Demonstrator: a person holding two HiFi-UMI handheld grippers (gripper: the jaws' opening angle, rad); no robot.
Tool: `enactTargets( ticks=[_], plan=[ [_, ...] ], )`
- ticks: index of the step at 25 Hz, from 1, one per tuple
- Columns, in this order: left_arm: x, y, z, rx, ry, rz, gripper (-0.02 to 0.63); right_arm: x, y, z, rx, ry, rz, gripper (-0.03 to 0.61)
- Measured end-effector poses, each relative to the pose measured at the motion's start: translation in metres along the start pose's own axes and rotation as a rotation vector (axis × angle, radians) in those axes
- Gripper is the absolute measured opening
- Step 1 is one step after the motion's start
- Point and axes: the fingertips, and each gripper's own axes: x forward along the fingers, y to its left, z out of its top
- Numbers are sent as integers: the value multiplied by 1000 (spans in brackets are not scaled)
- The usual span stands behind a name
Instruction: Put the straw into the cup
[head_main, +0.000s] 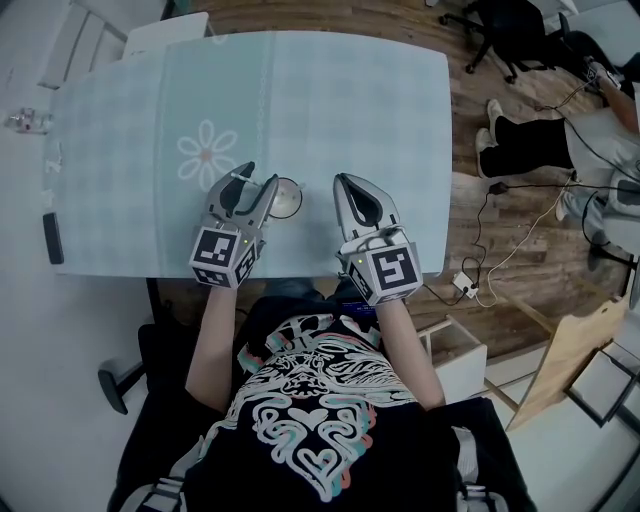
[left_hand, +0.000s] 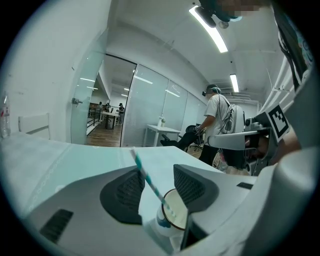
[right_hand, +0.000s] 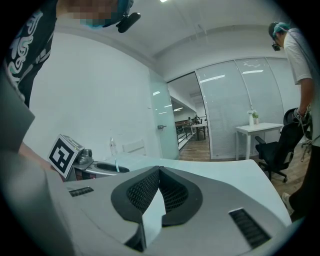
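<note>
A white cup (left_hand: 175, 212) with a dark rim stands on the table between the jaws of my left gripper (left_hand: 157, 170). A teal-and-white striped straw (left_hand: 148, 181) leans out of the cup towards the left pad, and the pads do not press on it. From above, the left gripper (head_main: 258, 180) is open beside the cup (head_main: 288, 198), near the table's front edge. My right gripper (head_main: 345, 182) lies a little to the right with its jaws closed together and nothing between them. From the right gripper (right_hand: 160, 170) I see the straw (right_hand: 116, 165) sticking up at the left.
The table (head_main: 350, 110) has a pale checked cloth with a flower print (head_main: 207, 153). A dark flat object (head_main: 52, 238) lies at its left edge and a clear bottle (head_main: 25, 120) beyond it. A person (left_hand: 217, 122) stands to the right near office chairs, with cables (head_main: 490, 270) on the wooden floor.
</note>
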Motion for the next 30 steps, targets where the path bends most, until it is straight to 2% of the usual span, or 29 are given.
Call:
enactTargets(
  ticks=[20,28,30],
  plan=[
    [-29,6,8,33,-49,56,196,-9,17,3,-12,-17,13,0],
    [-54,11,11,67,-87,141,189,-20,27,4,-26,-24,30,-2],
    [-61,13,13,63,-104,153,170,-20,29,5,-30,-26,33,-2]
  ],
)
